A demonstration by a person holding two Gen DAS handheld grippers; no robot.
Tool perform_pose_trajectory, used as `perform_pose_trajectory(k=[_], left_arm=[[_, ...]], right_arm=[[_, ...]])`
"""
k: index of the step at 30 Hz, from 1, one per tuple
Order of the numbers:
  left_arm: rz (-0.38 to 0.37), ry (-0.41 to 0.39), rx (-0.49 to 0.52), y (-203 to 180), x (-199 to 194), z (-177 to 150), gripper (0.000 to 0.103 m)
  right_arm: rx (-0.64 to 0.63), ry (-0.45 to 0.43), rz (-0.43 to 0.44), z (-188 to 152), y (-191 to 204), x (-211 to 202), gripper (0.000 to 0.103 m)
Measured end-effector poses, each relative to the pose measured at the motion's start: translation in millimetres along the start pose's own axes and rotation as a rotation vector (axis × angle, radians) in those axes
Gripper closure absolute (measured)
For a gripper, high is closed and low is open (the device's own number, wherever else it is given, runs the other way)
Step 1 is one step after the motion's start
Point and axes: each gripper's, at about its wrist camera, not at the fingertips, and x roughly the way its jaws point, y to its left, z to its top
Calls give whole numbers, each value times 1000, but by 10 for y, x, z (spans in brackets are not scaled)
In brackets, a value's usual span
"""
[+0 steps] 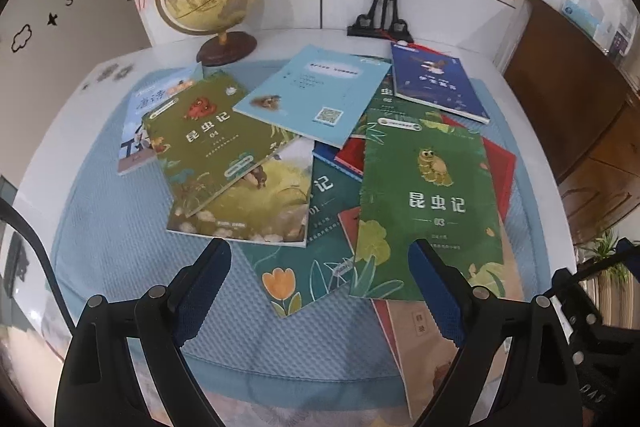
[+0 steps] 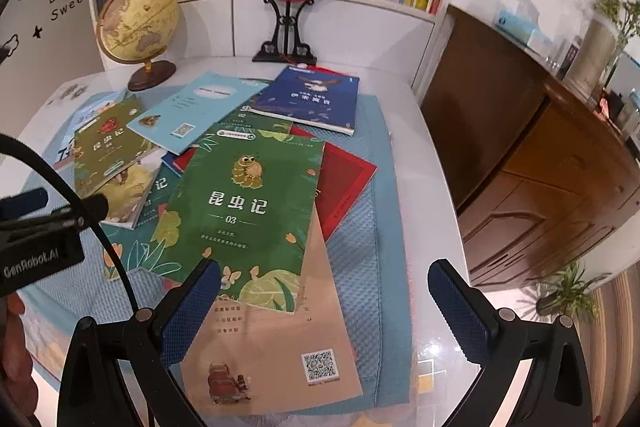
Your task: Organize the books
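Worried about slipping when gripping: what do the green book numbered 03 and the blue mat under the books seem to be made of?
Green book numbered 03: apparently a thin paperback with a smooth printed cover showing only soft sheen, probably coated paper. Blue mat: looks like soft textile or foam, matte, with a fine waffle-like raised pattern; which one is unclear.

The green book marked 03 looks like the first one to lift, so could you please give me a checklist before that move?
1. Left tool open: ok.
2. Right tool open: ok.
3. Green book 03 has nothing on top: ok.
4. It overlaps the tan booklet and red book: not ok, these may shift.
5. Globe stands clear of the pile: ok.
6. Graspable free edge: cannot tell.
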Motion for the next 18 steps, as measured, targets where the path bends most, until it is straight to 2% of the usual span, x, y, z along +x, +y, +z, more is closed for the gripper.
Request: perform_pose_trajectory(k=[5, 18], left_arm=[[2, 2, 0, -12, 43, 56, 13], [-11, 59, 19, -120, 346, 158, 13]], right_arm=[[-4, -3, -17, 121, -17, 46, 0], [-16, 40, 3, 218, -32, 340, 0]])
